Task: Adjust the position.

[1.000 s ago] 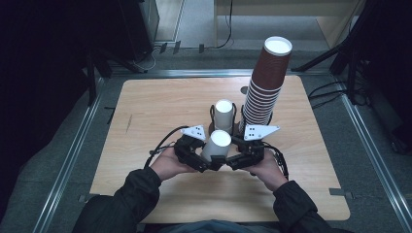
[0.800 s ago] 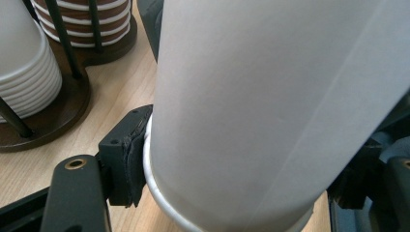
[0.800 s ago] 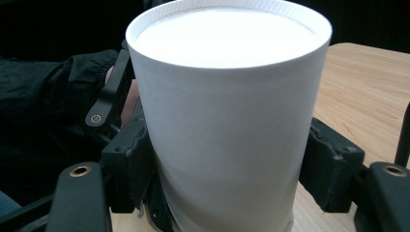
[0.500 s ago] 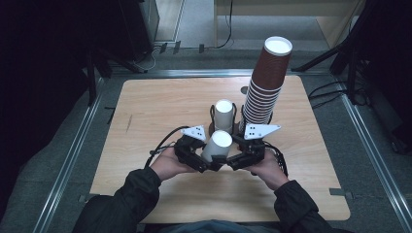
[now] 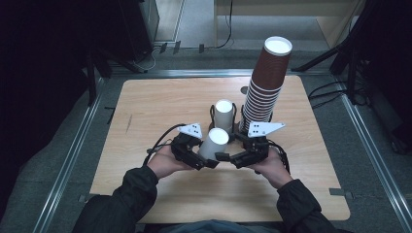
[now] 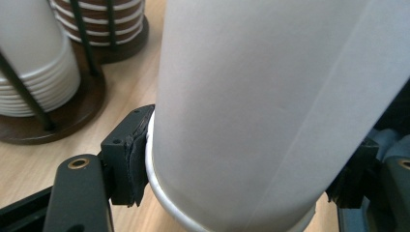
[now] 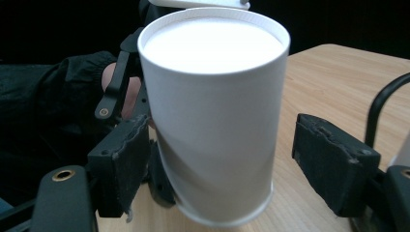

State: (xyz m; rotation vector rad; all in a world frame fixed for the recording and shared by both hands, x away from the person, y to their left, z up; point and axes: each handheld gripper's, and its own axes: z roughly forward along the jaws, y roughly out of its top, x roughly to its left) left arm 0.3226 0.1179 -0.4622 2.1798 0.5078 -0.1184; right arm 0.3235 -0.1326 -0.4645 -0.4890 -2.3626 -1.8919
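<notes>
White cup's top (cropped) off-frame.

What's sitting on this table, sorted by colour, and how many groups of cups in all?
White cup held in the left gripper: 1
White stack in a rack: 1
Brown stack: 1
Total: 3

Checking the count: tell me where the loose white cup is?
High view, centre: white cup is upside down, clamped by the left tool, just before the white stack.
</notes>
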